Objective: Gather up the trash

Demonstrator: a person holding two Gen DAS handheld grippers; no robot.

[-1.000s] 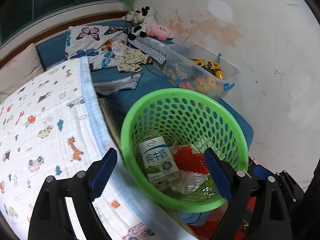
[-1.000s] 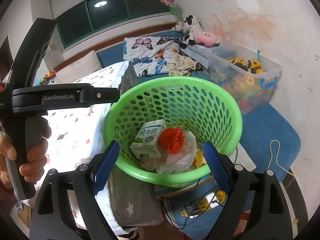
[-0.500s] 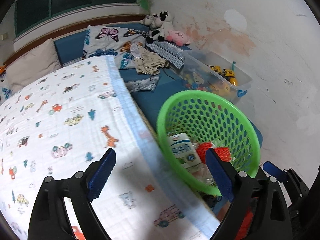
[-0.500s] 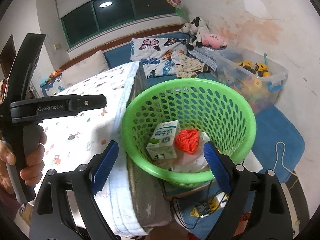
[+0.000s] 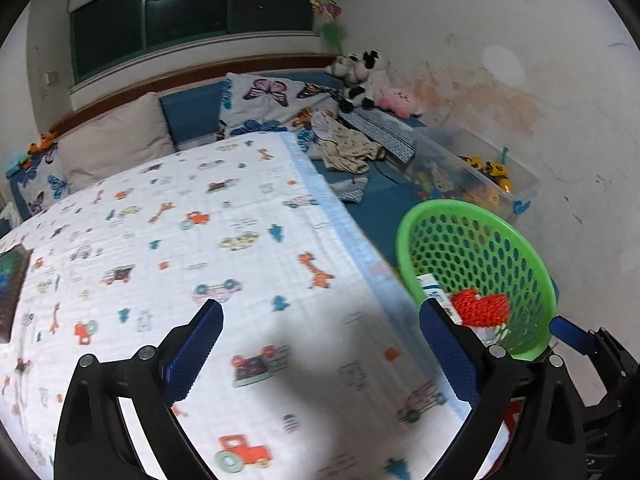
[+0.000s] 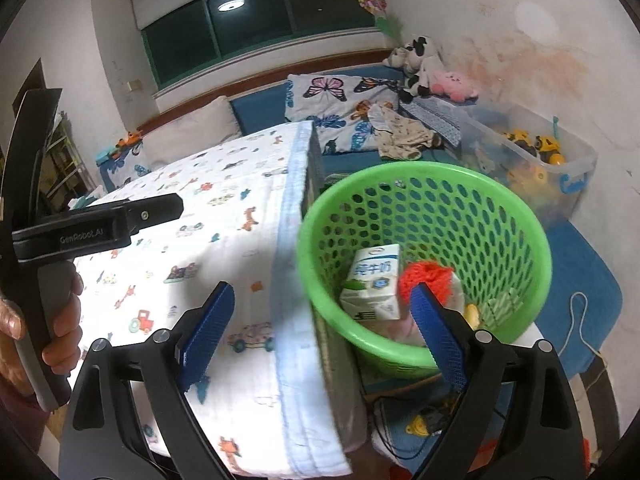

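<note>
Trash fills the bottom of a green perforated basket [image 6: 424,264] at right of centre in the right wrist view: a white milk carton [image 6: 374,282] standing tilted, touching a red mesh ball [image 6: 426,276]. The basket stands just beside the bed [image 6: 224,216]. Both the right gripper [image 6: 320,344] and left gripper [image 5: 320,354] have jaws spread wide, holding nothing.

A glossy perforated plastic basket [image 6: 424,184], a smooth printed-card milk carton [image 6: 374,280], a soft printed cloth blanket [image 5: 200,240] & ribbed blue gripper pads [image 6: 208,328] w/ matt black frames were seen.
</note>
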